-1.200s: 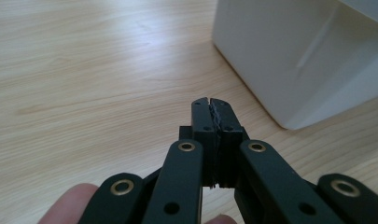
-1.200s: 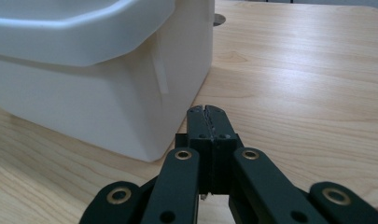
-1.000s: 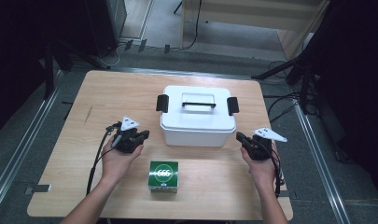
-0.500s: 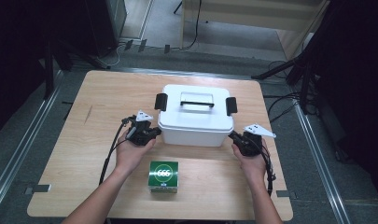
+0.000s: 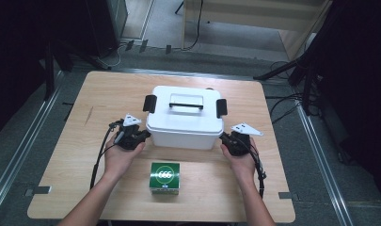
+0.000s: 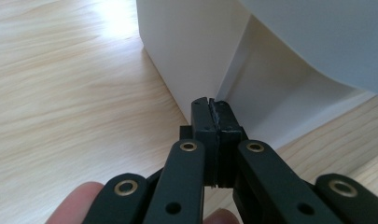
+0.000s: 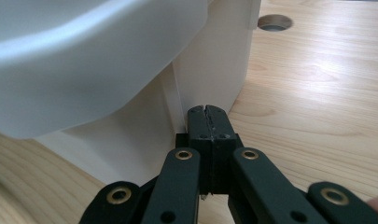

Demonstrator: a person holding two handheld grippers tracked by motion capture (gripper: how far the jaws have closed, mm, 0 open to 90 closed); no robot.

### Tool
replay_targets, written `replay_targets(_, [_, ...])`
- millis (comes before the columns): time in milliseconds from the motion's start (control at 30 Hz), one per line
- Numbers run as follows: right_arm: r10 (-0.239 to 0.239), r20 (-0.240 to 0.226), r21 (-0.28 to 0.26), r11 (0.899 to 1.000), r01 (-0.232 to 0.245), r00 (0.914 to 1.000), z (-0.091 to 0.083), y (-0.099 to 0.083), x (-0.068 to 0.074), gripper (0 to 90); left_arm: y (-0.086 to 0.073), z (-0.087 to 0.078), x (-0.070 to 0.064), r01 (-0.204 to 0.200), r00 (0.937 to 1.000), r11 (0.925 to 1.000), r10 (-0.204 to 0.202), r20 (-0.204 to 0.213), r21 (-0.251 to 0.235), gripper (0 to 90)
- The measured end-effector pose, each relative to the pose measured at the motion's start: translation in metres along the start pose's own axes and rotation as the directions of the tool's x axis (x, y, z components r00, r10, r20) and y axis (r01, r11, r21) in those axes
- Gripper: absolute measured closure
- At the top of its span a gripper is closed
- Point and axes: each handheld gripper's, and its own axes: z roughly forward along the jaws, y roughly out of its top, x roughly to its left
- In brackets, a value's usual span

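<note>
White lidded box: both grippers' fingers together beside its walls, contents hidden.

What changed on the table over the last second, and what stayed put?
Both hands moved inward toward the white lidded box. The left gripper came in from the left to the box's near left corner, the right gripper from the right to its near right corner. Both have jaws shut, tips at the box wall, gripping nothing. The box, the green carton and the table stayed as they were.
</note>
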Motion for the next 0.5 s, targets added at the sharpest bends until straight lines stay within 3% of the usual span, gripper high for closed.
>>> replay_targets(367, [-0.039,-0.036,0.012,0.999,0.039,0.9986,0.023,0.008,0.038,90.0,-0.018,-0.029,0.025,0.048,0.9978,0.9989,-0.048,-0.046,0.002,90.0])
replay_targets(500, [-0.038,-0.052,0.008,0.999,0.038,0.9980,0.027,0.008,0.045,90.0,-0.022,-0.034,0.029,0.062,0.9960,0.9980,-0.062,-0.064,-0.007,90.0])
